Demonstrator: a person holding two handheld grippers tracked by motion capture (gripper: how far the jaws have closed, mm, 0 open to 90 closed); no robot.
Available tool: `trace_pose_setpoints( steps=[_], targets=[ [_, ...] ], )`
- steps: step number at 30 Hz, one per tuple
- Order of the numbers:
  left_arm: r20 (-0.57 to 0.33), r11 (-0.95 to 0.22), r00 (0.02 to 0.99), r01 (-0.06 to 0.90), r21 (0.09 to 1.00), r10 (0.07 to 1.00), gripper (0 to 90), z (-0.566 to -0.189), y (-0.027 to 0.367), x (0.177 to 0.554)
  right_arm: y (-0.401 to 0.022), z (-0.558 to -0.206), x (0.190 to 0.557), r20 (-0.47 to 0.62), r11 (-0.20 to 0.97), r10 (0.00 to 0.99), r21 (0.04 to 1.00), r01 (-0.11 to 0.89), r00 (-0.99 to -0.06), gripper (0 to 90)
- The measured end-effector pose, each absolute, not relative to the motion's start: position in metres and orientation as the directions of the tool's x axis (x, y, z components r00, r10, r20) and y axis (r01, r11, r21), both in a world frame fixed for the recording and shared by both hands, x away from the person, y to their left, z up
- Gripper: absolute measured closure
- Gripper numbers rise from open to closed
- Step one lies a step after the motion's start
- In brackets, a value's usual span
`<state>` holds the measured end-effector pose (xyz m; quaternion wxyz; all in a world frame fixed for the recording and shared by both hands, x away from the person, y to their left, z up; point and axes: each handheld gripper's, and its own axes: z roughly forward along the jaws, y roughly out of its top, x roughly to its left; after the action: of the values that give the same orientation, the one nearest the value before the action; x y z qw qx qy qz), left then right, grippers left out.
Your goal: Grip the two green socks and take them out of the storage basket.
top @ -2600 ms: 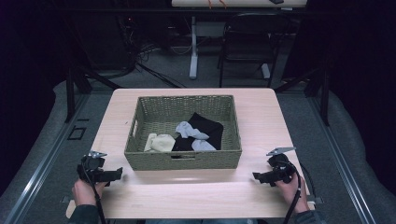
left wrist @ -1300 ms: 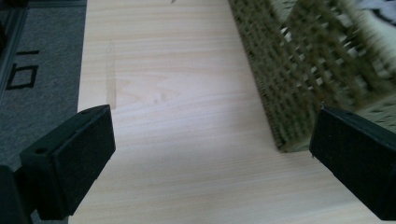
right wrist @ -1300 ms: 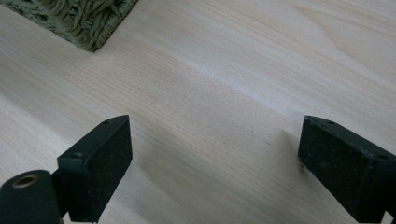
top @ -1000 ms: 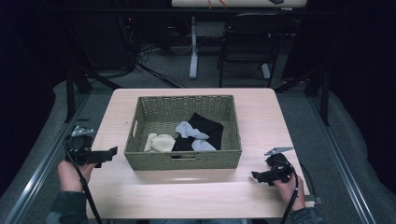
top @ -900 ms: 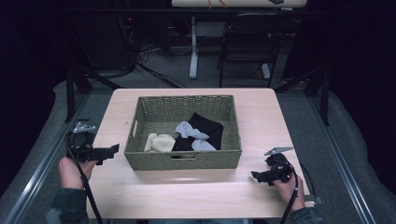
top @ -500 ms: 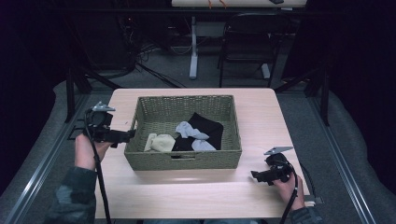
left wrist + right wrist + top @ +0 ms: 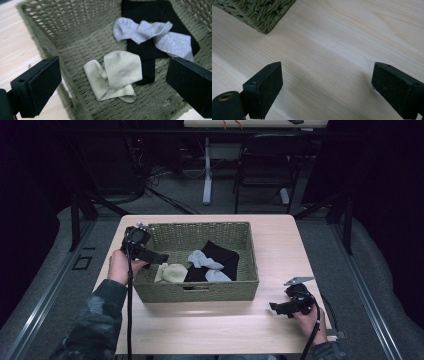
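A pale wooden table (image 7: pixel 210 330) carries an olive wicker basket (image 7: pixel 200 290) at its centre, holding 3 kinds of laundry: a black garment (image 7: pixel 147 47) toward 1 o'clock in the basket, 2 grey socks (image 7: pixel 150 33) draped across it, and a cream sock (image 7: pixel 117 75), folded, near the basket's 8 o'clock corner. A person in a camouflage sleeve (image 7: pixel 95 325) holds the left gripper (image 7: pixel 162 257) over the basket's 9 o'clock rim, jaws spread wide and empty, the cream sock framed between them and well below in the left gripper view. The right gripper (image 7: pixel 274 307) hovers just above bare tabletop at 4 o'clock of the basket, jaws likewise spread with nothing between. The step in hand appears to be the reach for the cream sock; the next move likely calls for lowering the left gripper until both jaws straddle the folded fabric, then closing on it.
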<state>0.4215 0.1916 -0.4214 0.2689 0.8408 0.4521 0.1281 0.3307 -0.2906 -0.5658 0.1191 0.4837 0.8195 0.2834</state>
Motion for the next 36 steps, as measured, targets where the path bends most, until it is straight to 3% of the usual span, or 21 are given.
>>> trace_pose_setpoints(
  steps=[16,36],
  targets=[
    [-0.034,-0.541,0.606,0.733,0.412,0.795,14.8,-0.466,0.16,0.452,-0.296,-0.566,0.326,0.08,0.363,0.866,0.579,0.73,-0.493,9.6],
    [-0.03,-0.556,0.581,0.792,0.251,0.813,29.9,-0.494,0.153,0.468,-0.294,-0.566,0.327,0.084,0.365,0.863,0.579,0.729,-0.498,9.7]
  ],
)
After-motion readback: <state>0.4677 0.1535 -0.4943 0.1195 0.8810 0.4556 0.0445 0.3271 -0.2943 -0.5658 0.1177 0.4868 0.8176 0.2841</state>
